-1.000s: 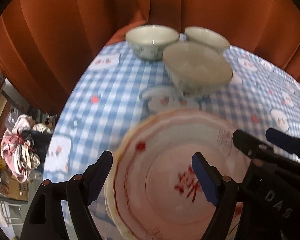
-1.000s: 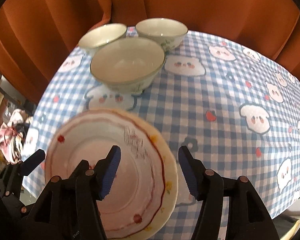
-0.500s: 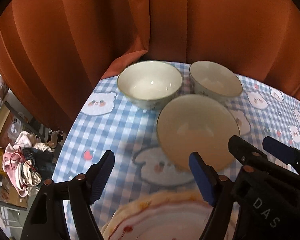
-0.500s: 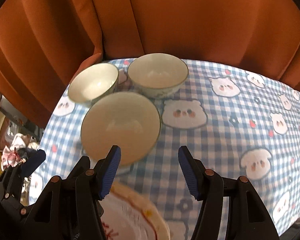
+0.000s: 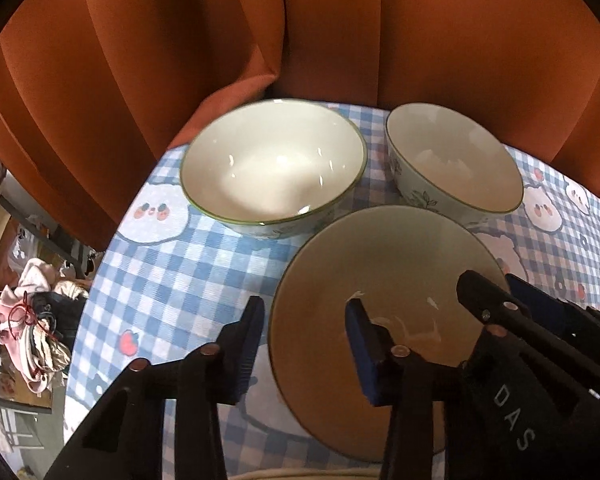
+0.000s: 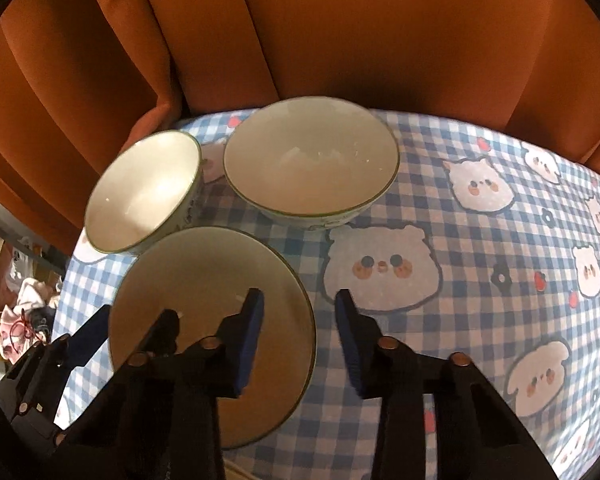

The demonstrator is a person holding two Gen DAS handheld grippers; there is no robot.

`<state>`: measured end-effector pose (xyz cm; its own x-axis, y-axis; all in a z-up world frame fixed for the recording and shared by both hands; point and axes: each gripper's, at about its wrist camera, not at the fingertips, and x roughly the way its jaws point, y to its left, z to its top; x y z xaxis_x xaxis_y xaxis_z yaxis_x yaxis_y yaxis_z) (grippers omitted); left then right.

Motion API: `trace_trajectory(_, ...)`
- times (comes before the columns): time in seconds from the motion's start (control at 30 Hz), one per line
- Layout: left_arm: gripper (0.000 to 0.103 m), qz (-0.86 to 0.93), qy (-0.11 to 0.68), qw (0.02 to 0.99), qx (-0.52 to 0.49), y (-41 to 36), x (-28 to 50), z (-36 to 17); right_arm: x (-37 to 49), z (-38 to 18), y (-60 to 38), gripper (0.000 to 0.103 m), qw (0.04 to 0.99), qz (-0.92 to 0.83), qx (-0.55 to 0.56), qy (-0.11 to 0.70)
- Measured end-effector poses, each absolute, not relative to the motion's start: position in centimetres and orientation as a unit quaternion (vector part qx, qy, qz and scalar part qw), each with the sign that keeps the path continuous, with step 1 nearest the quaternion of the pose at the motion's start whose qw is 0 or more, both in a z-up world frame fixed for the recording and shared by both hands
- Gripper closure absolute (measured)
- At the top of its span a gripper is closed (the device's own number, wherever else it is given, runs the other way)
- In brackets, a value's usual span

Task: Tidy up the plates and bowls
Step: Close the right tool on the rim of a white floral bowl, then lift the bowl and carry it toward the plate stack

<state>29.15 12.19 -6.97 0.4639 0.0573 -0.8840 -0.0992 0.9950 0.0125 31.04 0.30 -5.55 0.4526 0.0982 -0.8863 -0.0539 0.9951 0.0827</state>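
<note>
Left wrist view: the left gripper (image 5: 304,344) straddles the left rim of the near bowl (image 5: 384,264), jaws closing but not touching yet. The right gripper (image 6: 298,336) straddles its right rim, closing too. Two more bowls (image 6: 312,160) sit by the table's (image 6: 480,260) far edge.

A plate rim (image 5: 308,473) (bottom edge) is mostly cut off.

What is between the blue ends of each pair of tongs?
The near bowl's rim: its left edge sits inside the closing left tongs in the left wrist view, its right edge inside the closing right tongs in the right wrist view.
</note>
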Motion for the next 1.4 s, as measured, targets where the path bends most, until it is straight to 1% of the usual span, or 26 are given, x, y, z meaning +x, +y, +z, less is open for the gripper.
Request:
trace_trajectory(0.07,0.071,0.043,0.520,0.853,-0.023,12.2,29.4,-7.3,31.4,-6.0,0.4,0.083,0.849,0.049,0.018,0.526)
trace_trajectory(0.1,0.071,0.043,0.520,0.853,-0.022,12.2,29.4,-7.4,31.5,-6.2,0.4,0.083,0.849,0.051,0.018,0.526)
trace_trajectory(0.27,0.075,0.050,0.521,0.852,-0.013,12.2,29.4,-7.5,31.4,-6.1,0.5,0.084,0.848,0.057,0.010,0.526)
trace_trajectory(0.43,0.076,0.045,0.521,0.853,-0.010,12.2,29.0,-7.1,30.8,-5.6,0.5,0.085,0.848,0.054,0.010,0.527)
trace_trajectory(0.7,0.076,0.020,0.503,0.864,-0.006,11.0,26.6,-4.5,28.8,-3.3,-0.7,0.085,0.858,0.032,0.015,0.512)
trace_trajectory(1.07,0.076,-0.036,0.469,0.883,0.005,8.6,22.3,-0.4,23.2,1.4,-3.0,0.085,0.881,-0.020,0.028,0.473)
trace_trajectory(1.4,0.076,-0.079,0.470,0.879,0.023,4.5,17.8,0.6,17.3,2.5,-6.6,0.085,0.880,-0.065,0.043,0.469)
